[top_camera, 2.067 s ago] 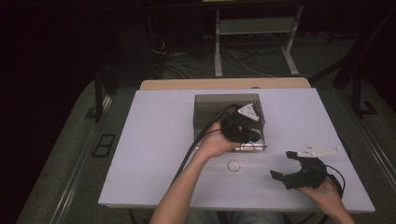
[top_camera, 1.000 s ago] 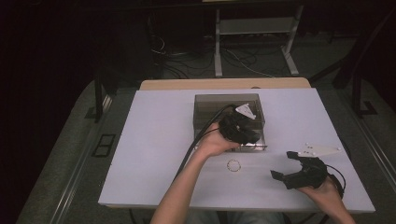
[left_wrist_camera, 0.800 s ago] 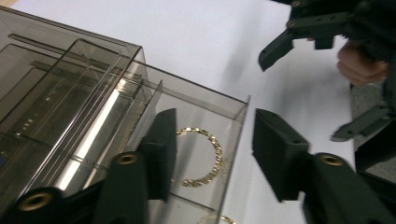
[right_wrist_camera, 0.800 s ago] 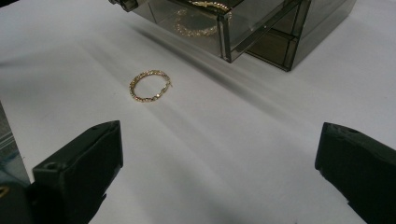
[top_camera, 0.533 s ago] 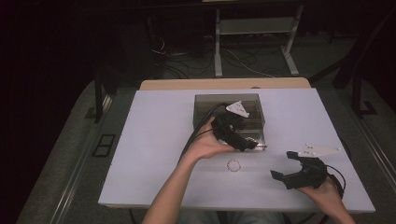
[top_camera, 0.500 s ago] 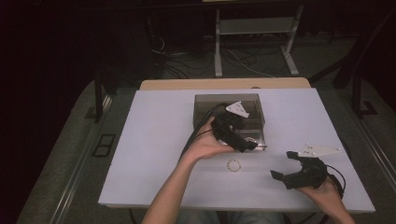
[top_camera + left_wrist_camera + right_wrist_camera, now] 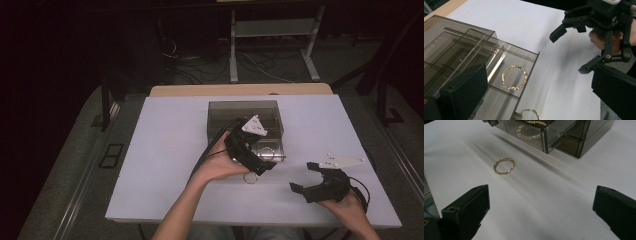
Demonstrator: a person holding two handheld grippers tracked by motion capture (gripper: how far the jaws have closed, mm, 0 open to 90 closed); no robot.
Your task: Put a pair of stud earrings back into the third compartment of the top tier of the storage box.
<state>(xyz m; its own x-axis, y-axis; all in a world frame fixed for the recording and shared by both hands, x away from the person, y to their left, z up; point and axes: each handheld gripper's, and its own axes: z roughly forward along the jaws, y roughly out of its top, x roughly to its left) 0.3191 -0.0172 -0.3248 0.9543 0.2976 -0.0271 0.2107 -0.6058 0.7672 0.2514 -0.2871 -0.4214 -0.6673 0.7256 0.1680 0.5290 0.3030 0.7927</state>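
Right gripper (image 7: pixel 306 177) hovering low near table (image 7: pixel 165 150) front edge, jaws gaping wide, nothing between. Gold bracelet (image 7: pixel 504 166) lying flat on table just ahead of it, just short of box. Left gripper (image 7: pixel 260 162) hanging over box front, jaws just opening, now spread wide, nothing between. Second bracelet (image 7: pixel 514 77) lying flat in pulled-out drawer (image 7: pixel 524 56), untouched by pads. Smoked clear box (image 7: pixel 245 112) sitting mid-table, beyond both grippers.

A white worktop (image 7: pixel 165 150) with a wooden strip (image 7: pixel 240 90) along its far edge. Beyond it stands a white metal stand (image 7: pixel 272 30) over tangled cables (image 7: pixel 200 60) on grey floor (image 7: pixel 75 165).
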